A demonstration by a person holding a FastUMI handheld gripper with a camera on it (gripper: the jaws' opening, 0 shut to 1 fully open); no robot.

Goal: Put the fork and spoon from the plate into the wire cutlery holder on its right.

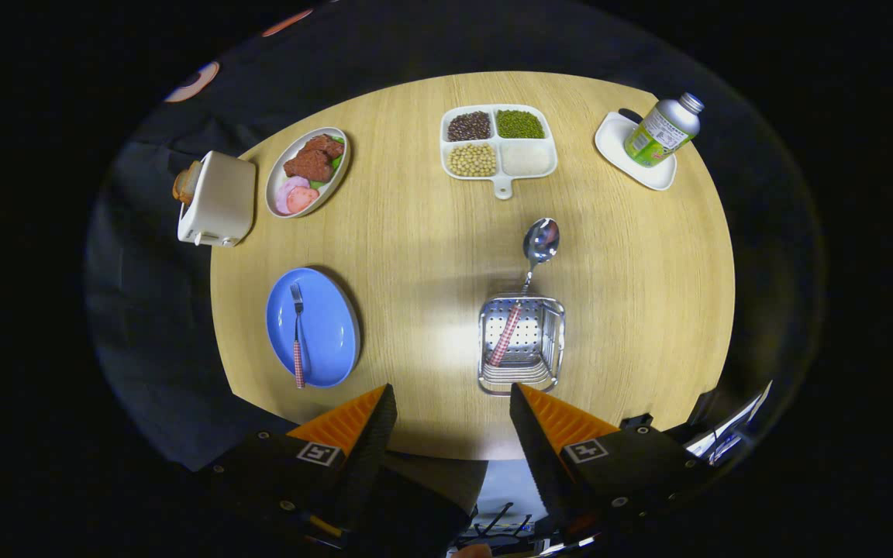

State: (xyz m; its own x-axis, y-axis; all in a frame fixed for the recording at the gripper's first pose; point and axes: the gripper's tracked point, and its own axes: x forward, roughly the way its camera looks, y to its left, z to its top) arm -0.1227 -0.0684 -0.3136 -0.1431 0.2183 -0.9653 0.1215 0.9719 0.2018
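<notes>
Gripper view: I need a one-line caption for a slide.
Open tool above the table: spoon already in the wire holder, fork still on the blue plate.

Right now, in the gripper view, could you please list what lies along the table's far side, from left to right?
Toaster → plate of meat and vegetables → divided tray of grains → bottle on a white dish. The gripper is open.

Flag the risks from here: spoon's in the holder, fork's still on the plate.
1. The fork lies flat on the blue plate; the open tongs may struggle to get under it, or may shove the plate.
2. The spoon leans in the wire holder with its bowl out over the rim. Dropping the fork in could knock it or tip the holder.
</notes>
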